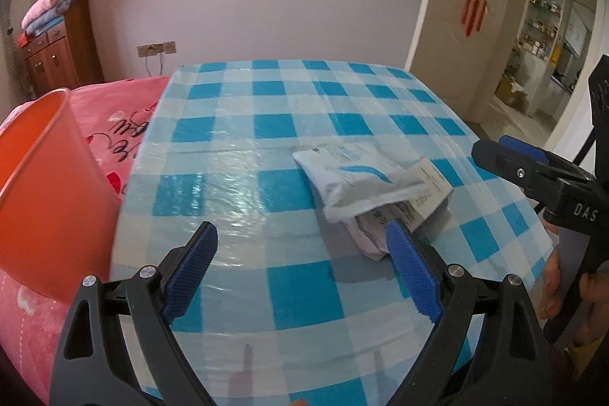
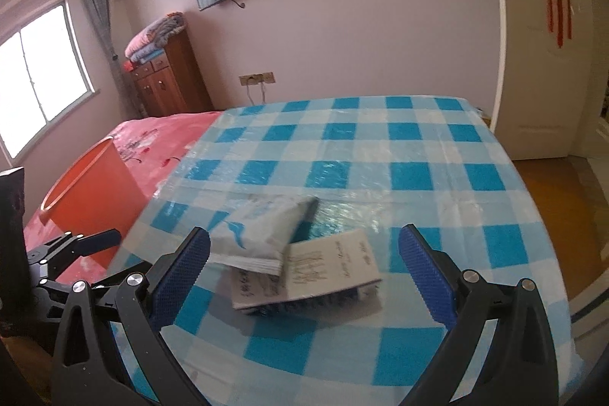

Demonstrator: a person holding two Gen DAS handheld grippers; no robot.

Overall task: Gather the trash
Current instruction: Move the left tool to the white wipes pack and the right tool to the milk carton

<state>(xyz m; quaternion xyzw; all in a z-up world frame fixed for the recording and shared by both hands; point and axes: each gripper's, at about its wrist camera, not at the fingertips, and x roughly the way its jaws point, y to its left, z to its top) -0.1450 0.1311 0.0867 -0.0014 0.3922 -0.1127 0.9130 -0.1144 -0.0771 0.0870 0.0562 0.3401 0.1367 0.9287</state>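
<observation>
A desk (image 2: 418, 155) under a blue-and-white checked cloth carries the trash. Off its left edge, on a pink bed (image 1: 125, 109), stands an orange bin (image 1: 49, 185). The trash is a white plastic pouch (image 2: 262, 231) with a blue mark, lying partly over a flat paper booklet (image 2: 327, 265) printed with dark text. In the right wrist view this pile lies just ahead of the right gripper (image 2: 304, 276), between its wide-spread fingers (image 2: 426, 276). The left gripper (image 1: 304, 273) also stands wide with nothing held, the pile just beyond its right fingertip.
</observation>
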